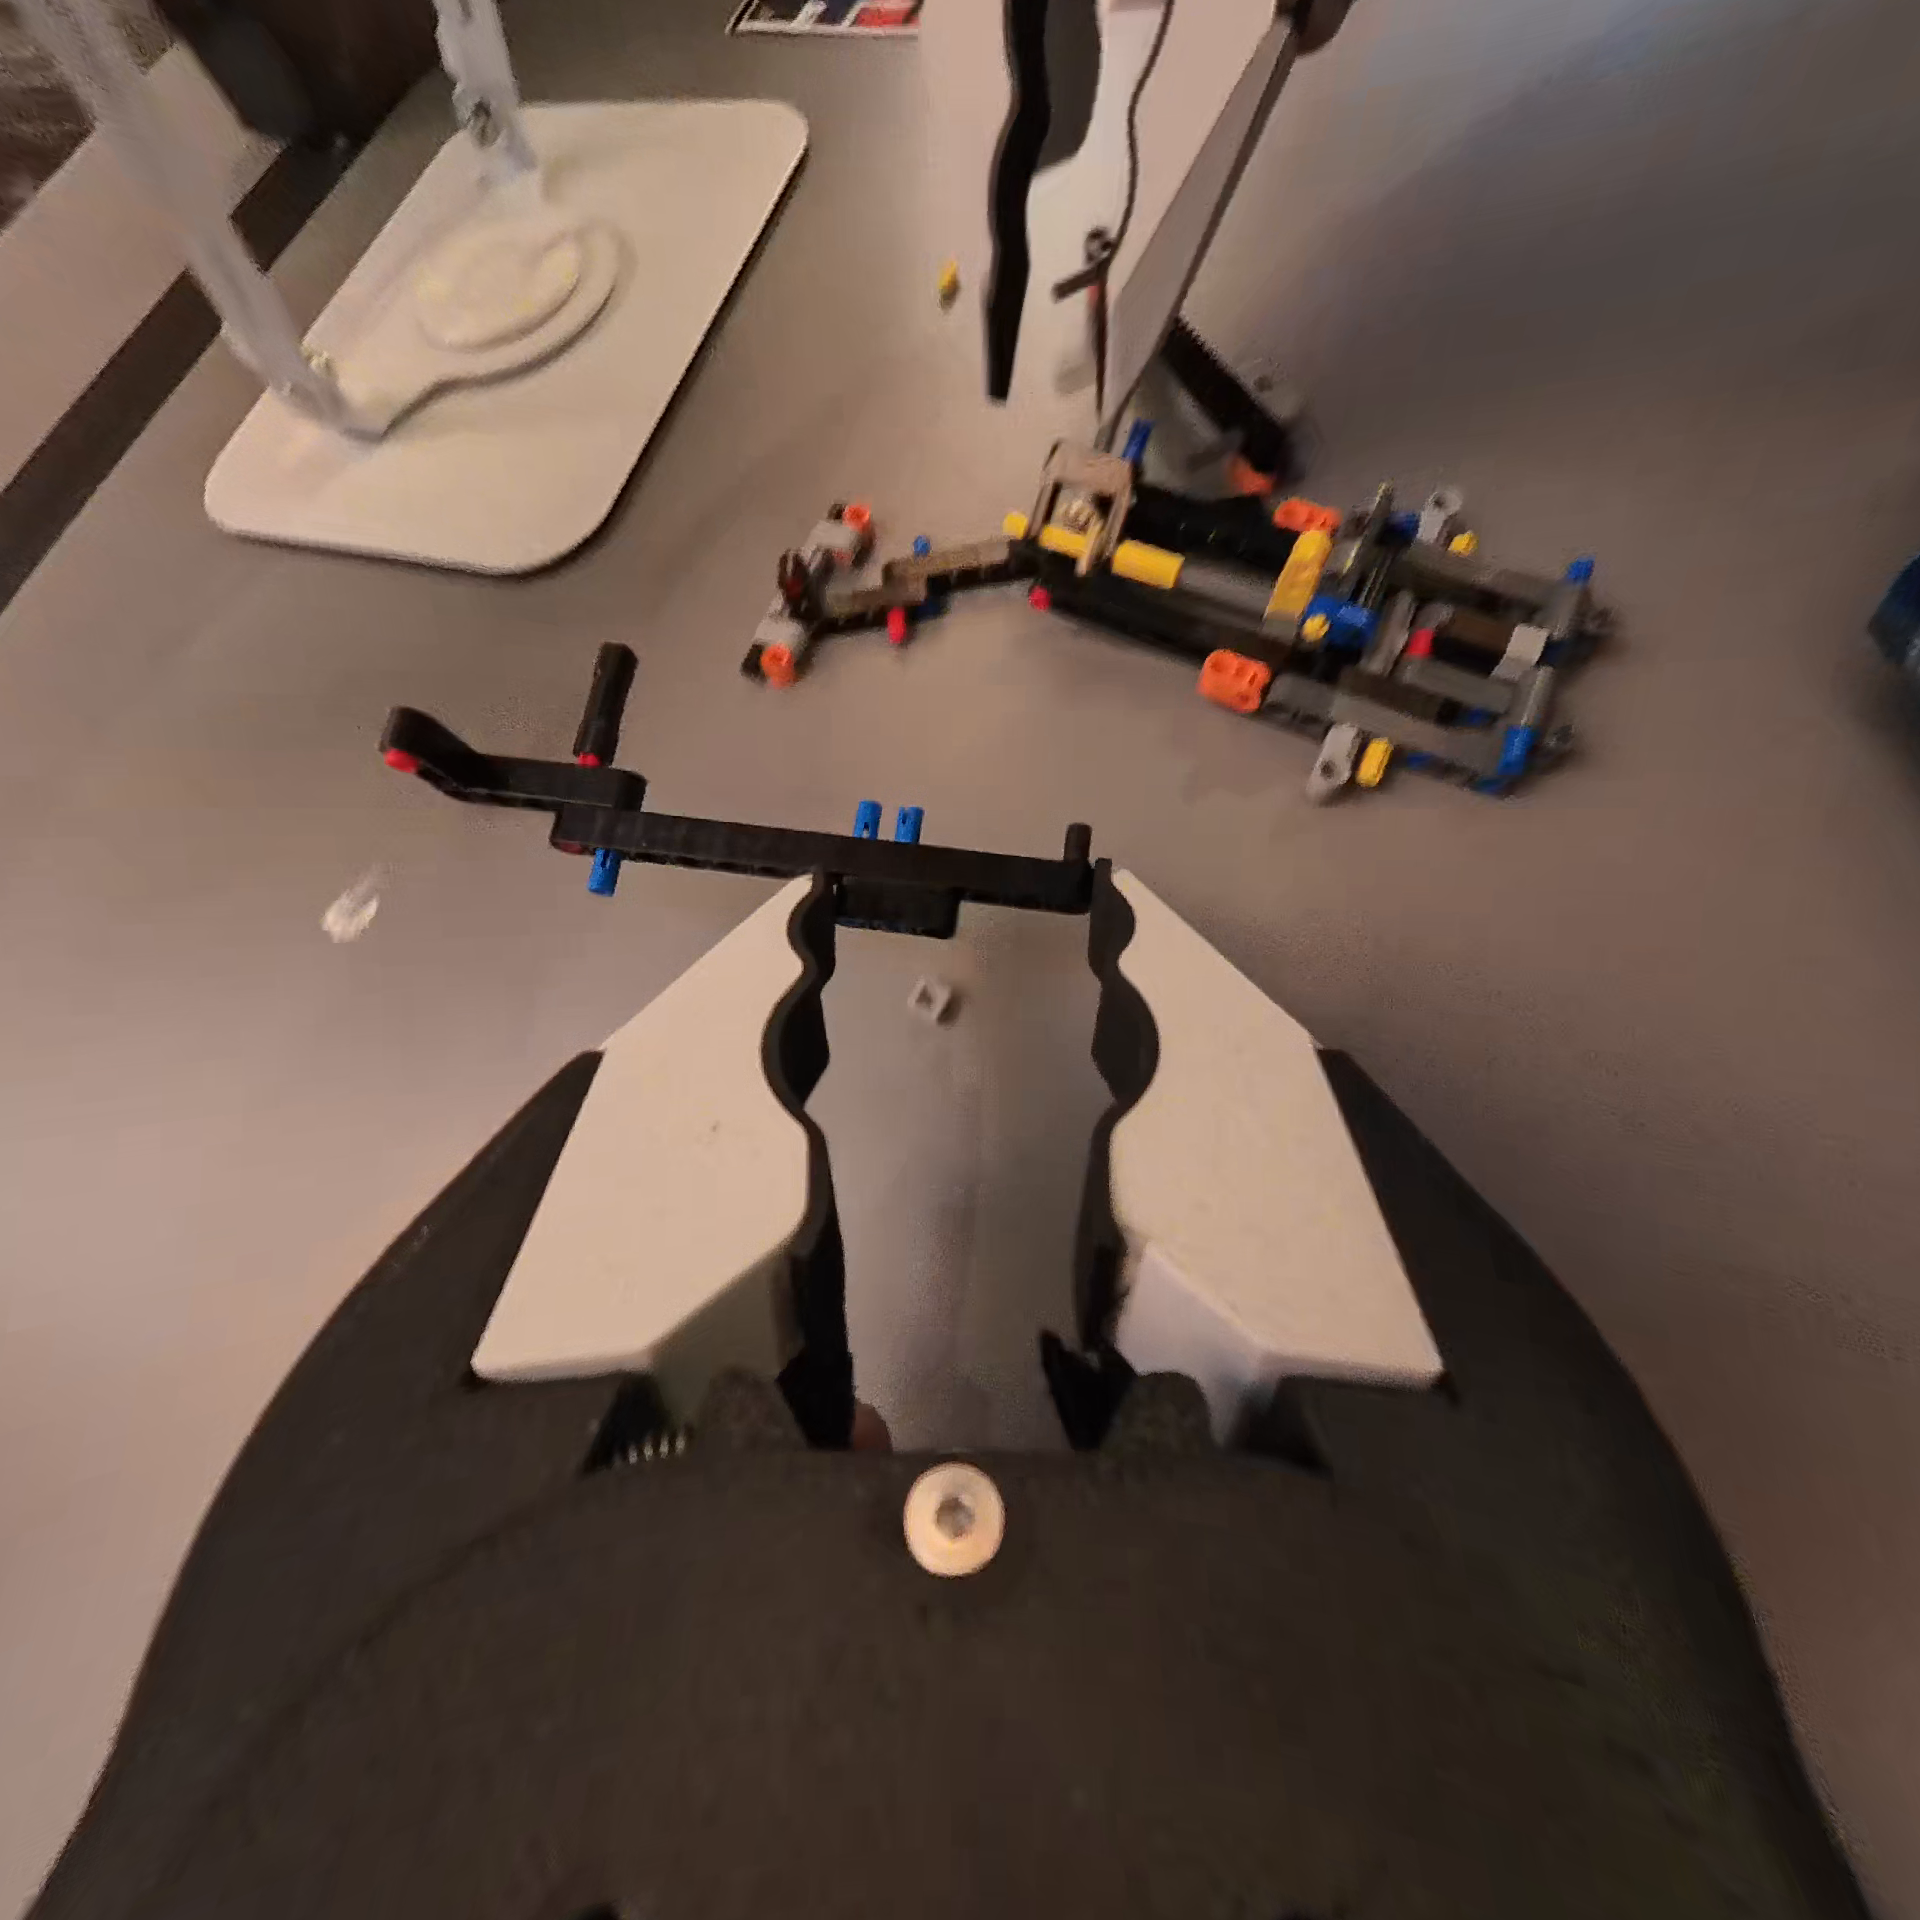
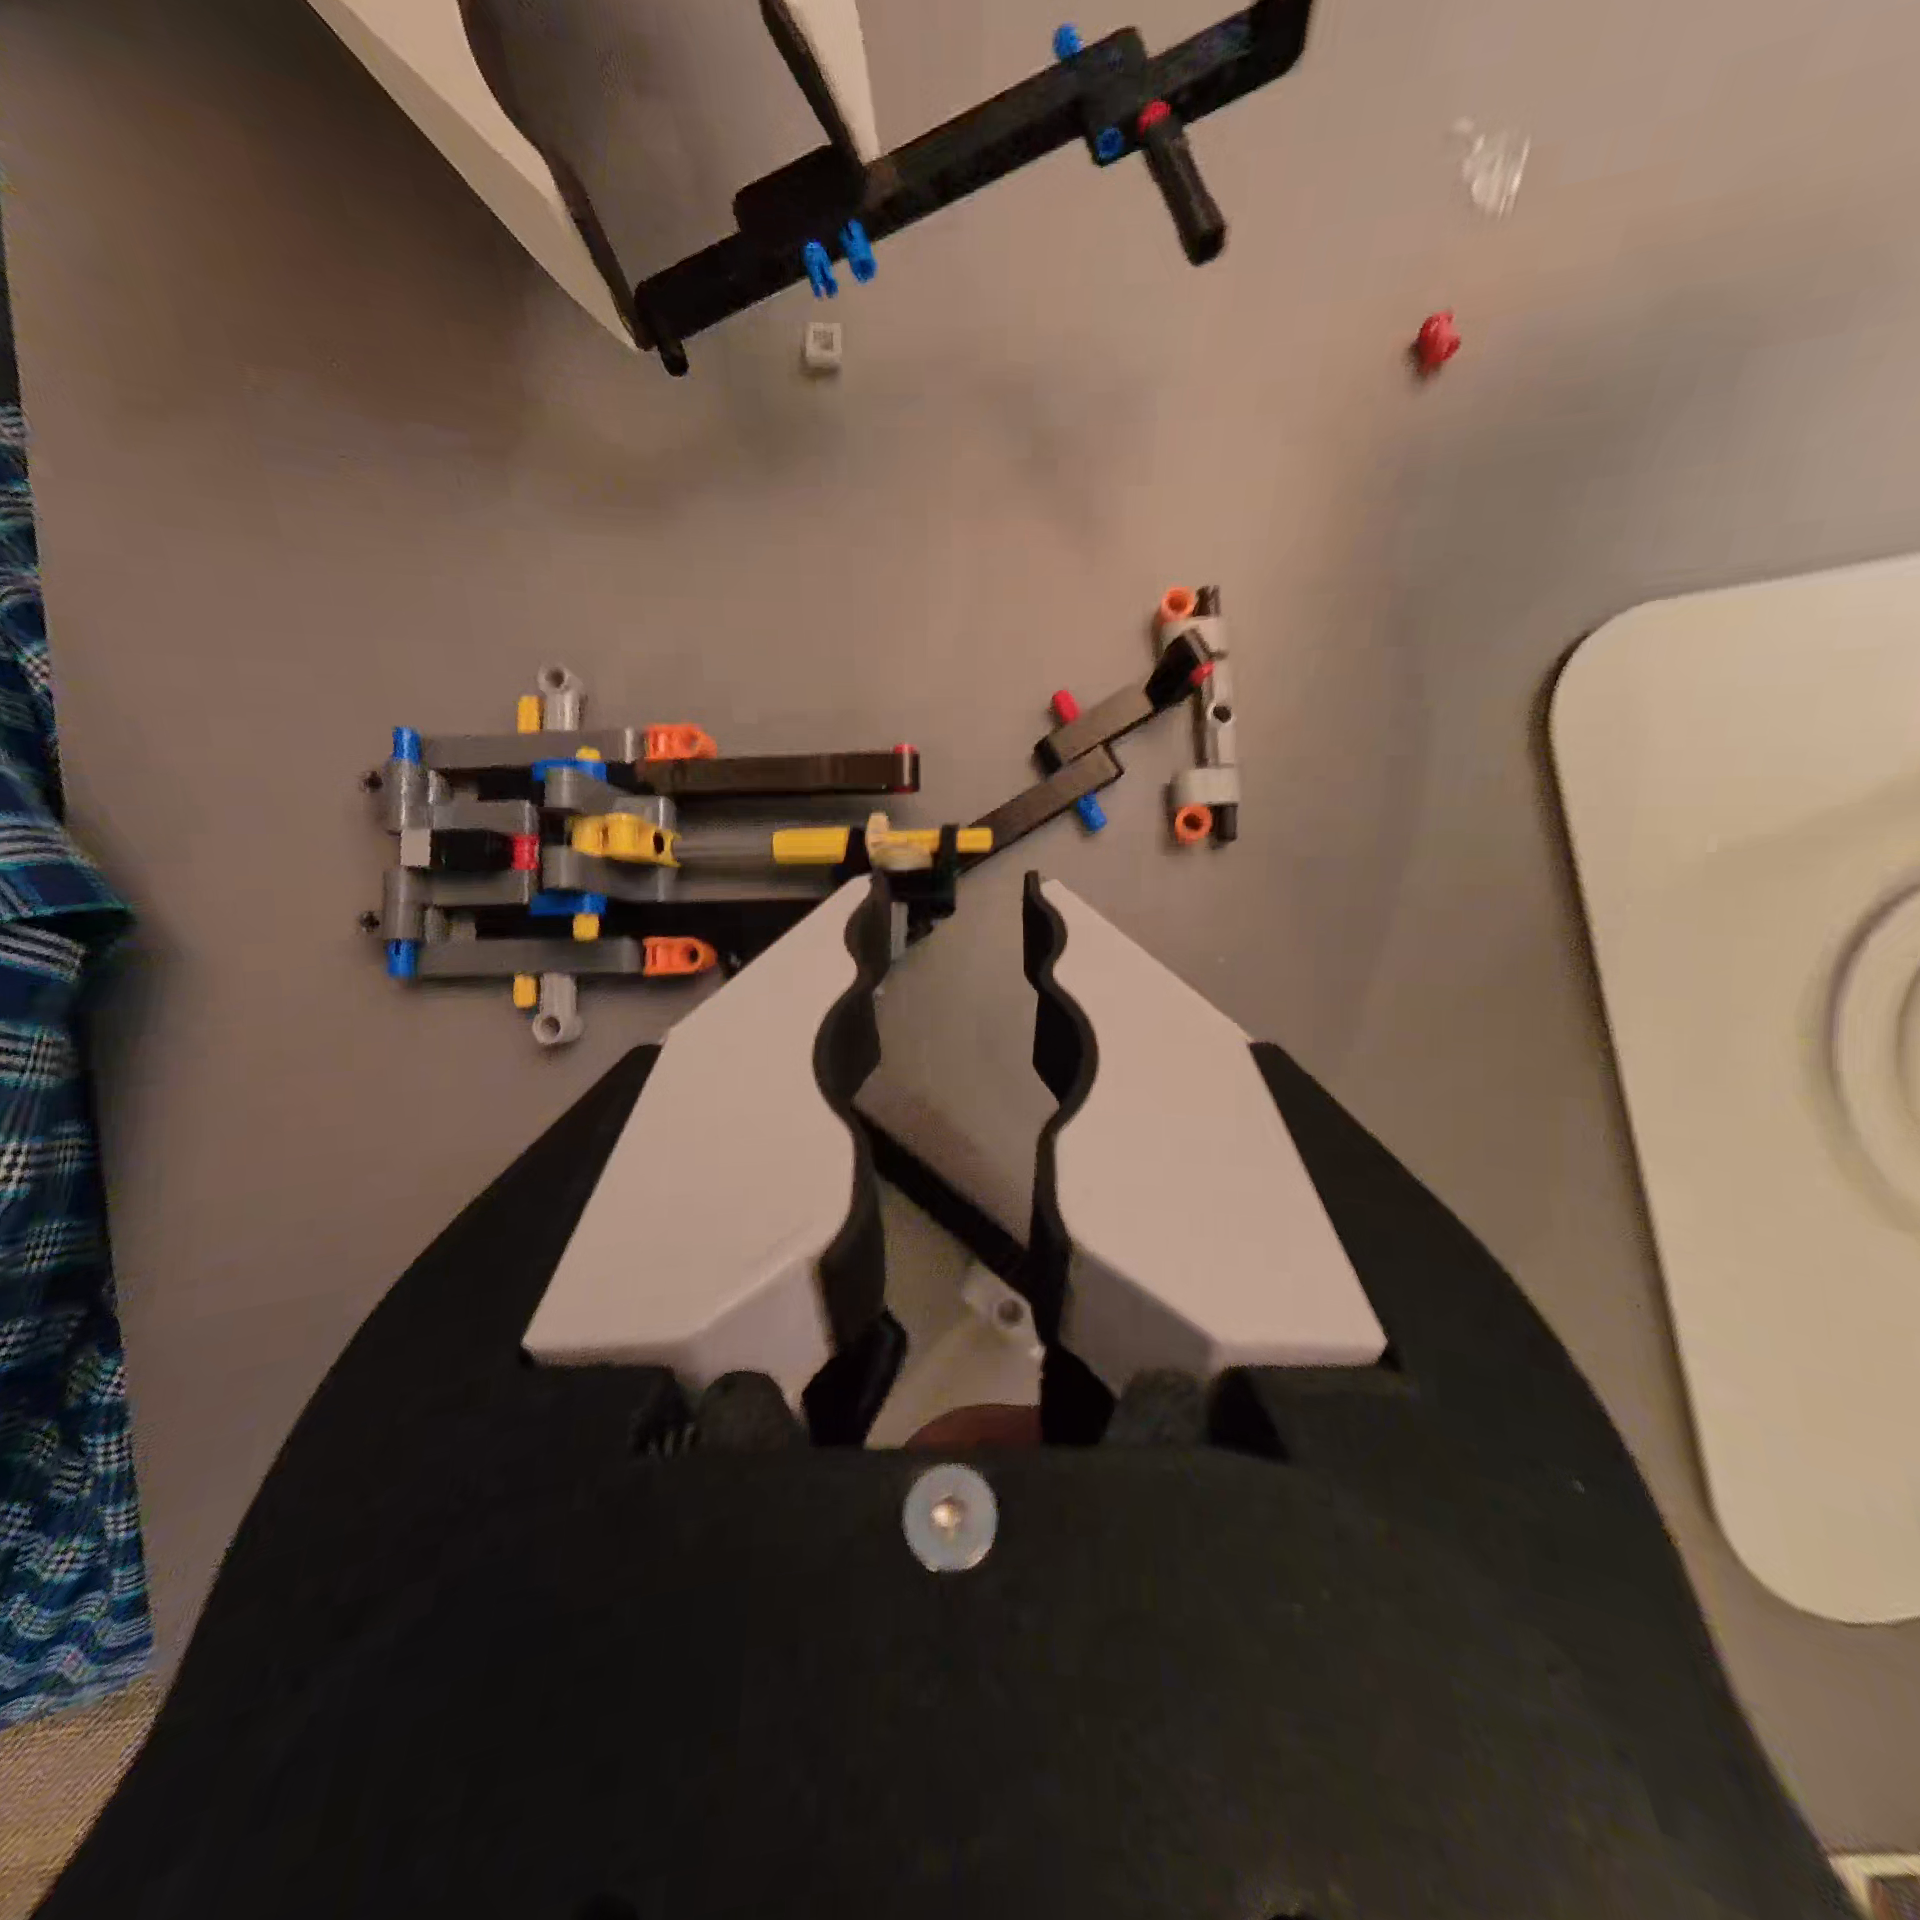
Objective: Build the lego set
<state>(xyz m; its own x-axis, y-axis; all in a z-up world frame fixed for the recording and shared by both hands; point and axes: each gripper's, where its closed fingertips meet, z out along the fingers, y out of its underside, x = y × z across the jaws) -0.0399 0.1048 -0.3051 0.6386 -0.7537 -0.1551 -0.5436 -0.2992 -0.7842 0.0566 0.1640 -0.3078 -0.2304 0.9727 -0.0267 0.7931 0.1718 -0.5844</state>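
Observation:
My left gripper is shut on a long black beam assembly with blue and red pins and holds it above the table. The assembly also shows at the top of the right wrist view. The partly built chassis, grey, black, yellow, blue and orange, lies on the grey table. A jointed black arm with a grey and orange end piece sticks out of it. My right gripper is open, its left finger by the yellow axle of the chassis.
A white stand base sits at the far left, and at the right in the right wrist view. Loose pieces lie around: a small grey one, a red one, a clear one, a yellow one. Blue plaid cloth lies at the table edge. Tip to tip, the grippers are about 12 cm apart.

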